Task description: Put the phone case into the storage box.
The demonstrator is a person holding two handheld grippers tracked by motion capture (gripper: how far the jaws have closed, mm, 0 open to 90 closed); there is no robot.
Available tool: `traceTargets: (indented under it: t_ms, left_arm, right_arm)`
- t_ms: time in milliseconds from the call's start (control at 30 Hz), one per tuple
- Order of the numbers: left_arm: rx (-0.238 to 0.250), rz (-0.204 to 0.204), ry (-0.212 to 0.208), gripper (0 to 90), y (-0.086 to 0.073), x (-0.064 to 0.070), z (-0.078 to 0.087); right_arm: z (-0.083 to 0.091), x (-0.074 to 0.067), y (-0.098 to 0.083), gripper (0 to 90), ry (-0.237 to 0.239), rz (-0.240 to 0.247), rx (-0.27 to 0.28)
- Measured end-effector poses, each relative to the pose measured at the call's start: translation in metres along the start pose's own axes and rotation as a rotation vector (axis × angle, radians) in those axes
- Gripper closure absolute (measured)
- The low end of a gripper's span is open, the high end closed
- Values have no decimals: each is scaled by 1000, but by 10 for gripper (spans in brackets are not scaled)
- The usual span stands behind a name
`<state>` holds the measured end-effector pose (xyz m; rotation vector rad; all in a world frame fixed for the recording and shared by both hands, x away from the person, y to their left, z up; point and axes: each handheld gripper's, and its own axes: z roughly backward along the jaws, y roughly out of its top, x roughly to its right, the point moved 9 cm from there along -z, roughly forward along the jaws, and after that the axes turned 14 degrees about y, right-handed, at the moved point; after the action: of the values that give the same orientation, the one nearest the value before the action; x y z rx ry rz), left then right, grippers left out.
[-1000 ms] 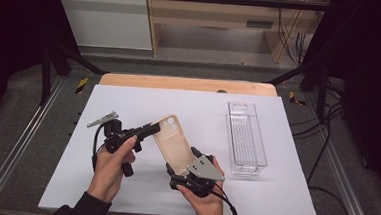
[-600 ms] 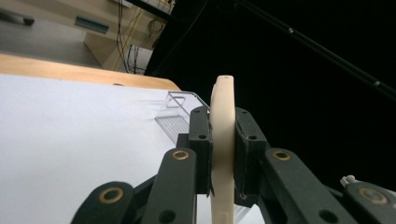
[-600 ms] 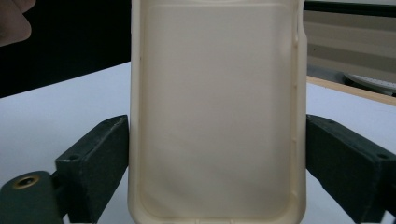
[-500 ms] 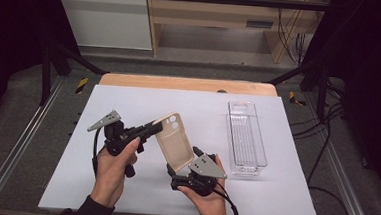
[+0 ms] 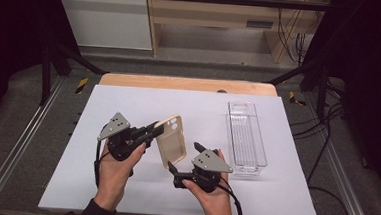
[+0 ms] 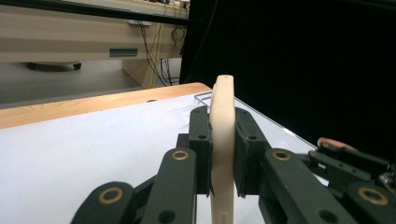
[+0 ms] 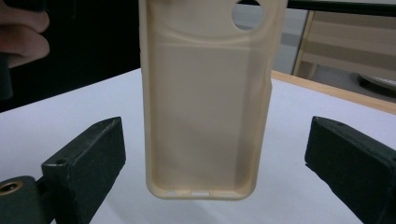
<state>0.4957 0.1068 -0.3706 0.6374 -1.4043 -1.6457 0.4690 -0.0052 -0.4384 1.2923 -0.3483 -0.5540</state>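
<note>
Now the left gripper (image 5: 156, 128) is clamped on the phone case (image 5: 172, 140), held up mid-table; the right gripper (image 5: 184, 159) has just opened, jaws clear; transfer done, placing in the clear tray (image 5: 247, 136) likely remains.

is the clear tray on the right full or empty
Empty, as far as the high view shows: the clear tray lies on the white table with only its ribbed floor visible through its walls.

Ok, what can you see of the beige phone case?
The phone case is a soft-looking, translucent beige shell with a round camera hole near its top and small port cutouts along its bottom edge. It hangs upright above the white table, pinched at one side edge by the left claw; the right claw stands open around it, not touching.
</note>
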Motion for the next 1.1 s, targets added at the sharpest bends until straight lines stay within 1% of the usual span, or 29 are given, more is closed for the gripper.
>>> traceTargets:
  t_ms: [67,267,467,567,633,700,833,1000,1067,1100]
  left_arm:
    - [-1,-5,-7,797,-1,3,1]
    - [-11,-6,-20,797,-6,7,1]
    - [-13,-6,-26,797,-10,10,0]
    - [-15,-10,-32,797,-11,12,0]
    - [-16,-9,-39,797,-12,15,0]
    - [-17,-9,-41,797,-13,16,0]
    - [-17,-5,-48,797,-15,19,0]
    - [-17,-2,-52,797,-17,22,-1]
    - [-17,-6,-51,797,-17,23,-1]
    - [-19,-9,-50,797,-18,23,-2]
  right_arm:
    - [0,-2,6,42,21,1,-1]
    - [-2,1,16,40,45,-8,3]
    - [-5,7,18,43,31,-25,-16]
    - [-8,9,19,46,38,-36,-19]
    - [-12,9,20,44,53,-48,-22]
    - [-13,9,20,44,54,-46,-23]
    - [-18,8,22,37,60,-59,-23]
    - [-23,8,22,38,52,-70,-31]
    - [-25,8,22,37,50,-79,-35]
    - [-27,8,21,38,40,-94,-41]
